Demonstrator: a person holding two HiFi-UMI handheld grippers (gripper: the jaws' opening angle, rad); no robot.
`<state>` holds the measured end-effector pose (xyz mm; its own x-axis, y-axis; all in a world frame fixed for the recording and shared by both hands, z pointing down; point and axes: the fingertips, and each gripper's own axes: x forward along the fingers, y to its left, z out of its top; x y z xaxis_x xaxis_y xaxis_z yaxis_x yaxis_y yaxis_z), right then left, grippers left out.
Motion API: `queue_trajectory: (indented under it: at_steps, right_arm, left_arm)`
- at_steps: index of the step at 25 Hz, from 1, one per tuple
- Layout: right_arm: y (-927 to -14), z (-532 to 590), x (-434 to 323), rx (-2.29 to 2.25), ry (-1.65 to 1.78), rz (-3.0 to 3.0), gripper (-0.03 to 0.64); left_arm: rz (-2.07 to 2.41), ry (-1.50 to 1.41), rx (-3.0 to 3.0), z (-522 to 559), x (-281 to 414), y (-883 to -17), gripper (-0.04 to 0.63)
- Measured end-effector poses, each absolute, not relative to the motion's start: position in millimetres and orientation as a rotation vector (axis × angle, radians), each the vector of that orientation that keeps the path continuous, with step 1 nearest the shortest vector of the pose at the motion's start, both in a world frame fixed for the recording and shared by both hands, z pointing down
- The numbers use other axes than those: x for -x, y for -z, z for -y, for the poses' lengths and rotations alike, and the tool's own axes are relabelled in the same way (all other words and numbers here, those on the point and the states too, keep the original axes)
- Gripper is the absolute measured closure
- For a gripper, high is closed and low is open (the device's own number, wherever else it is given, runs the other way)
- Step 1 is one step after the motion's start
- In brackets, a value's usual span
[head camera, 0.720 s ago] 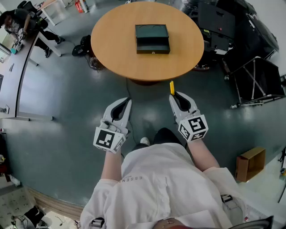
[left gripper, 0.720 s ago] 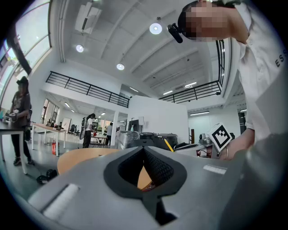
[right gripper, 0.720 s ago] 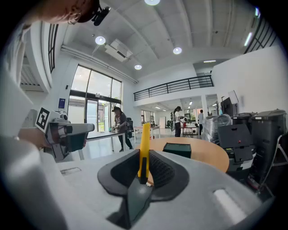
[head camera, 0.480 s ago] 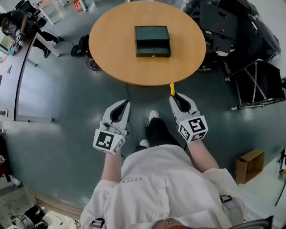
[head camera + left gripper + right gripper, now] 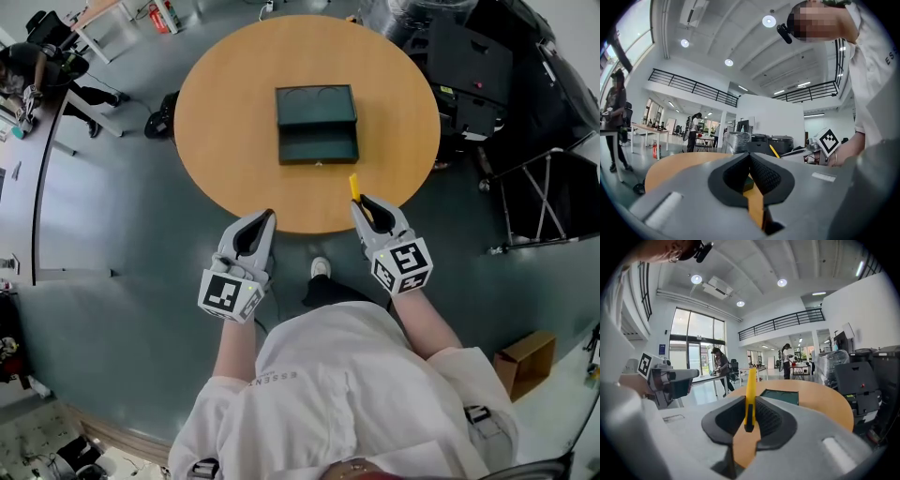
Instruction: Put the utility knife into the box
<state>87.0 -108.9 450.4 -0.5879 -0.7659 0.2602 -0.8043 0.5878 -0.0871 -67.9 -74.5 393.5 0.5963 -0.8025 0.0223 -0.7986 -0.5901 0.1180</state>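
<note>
A dark green box (image 5: pixel 316 125) lies open in the middle of the round wooden table (image 5: pixel 225 178); it also shows ahead in the right gripper view (image 5: pixel 779 396). My right gripper (image 5: pixel 362 203) is shut on a yellow utility knife (image 5: pixel 354 186), which sticks out forward over the table's near edge. The knife (image 5: pixel 750 394) stands upright between the black pads. My left gripper (image 5: pixel 264 218) hovers at the near edge, left of the right one. Its jaws are shut, with nothing between them (image 5: pixel 750 155).
Black equipment cases (image 5: pixel 469 66) and a folding stand (image 5: pixel 544 187) crowd the floor right of the table. A cardboard box (image 5: pixel 525 361) sits on the floor at the lower right. A desk with a person (image 5: pixel 19 75) is far left.
The table and box have come nearer in the head view. Both grippers, earlier over bare floor short of the table, now reach its near edge; the knife is over the tabletop.
</note>
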Motion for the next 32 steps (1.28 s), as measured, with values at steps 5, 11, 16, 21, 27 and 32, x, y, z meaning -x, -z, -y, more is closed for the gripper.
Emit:
queue_trajectory:
  at_steps: [5, 11, 16, 21, 27, 32]
  right_arm:
    - [-456, 168, -103, -1.285, -0.306, 2.608, 0.563]
    - [-475, 215, -106, -1.196, -0.312, 2.579, 0.563]
    - [-493, 241, -93, -1.135, -0.335, 2.546, 0.563]
    - [-513, 261, -72, -1.062, -0.367, 2.510, 0.563]
    - [-550, 282, -57, -0.950, -0.394, 2.434, 0.563]
    - [-591, 293, -39, -0.812, -0.413, 2.345, 0.563]
  left_arm:
    - [1.379, 0.033, -2.693, 129, 54, -389, 0.586]
    - [1.414, 0.018, -2.651, 167, 47, -399, 0.586]
    - [1.414, 0.002, -2.633, 191, 53, -410, 0.586]
    - [1.388, 0.012, -2.604, 218, 62, -430, 0.586]
    - [1.334, 0.014, -2.591, 248, 59, -435, 0.586]
    - [1.309, 0.001, -2.549, 265, 65, -450, 0.586]
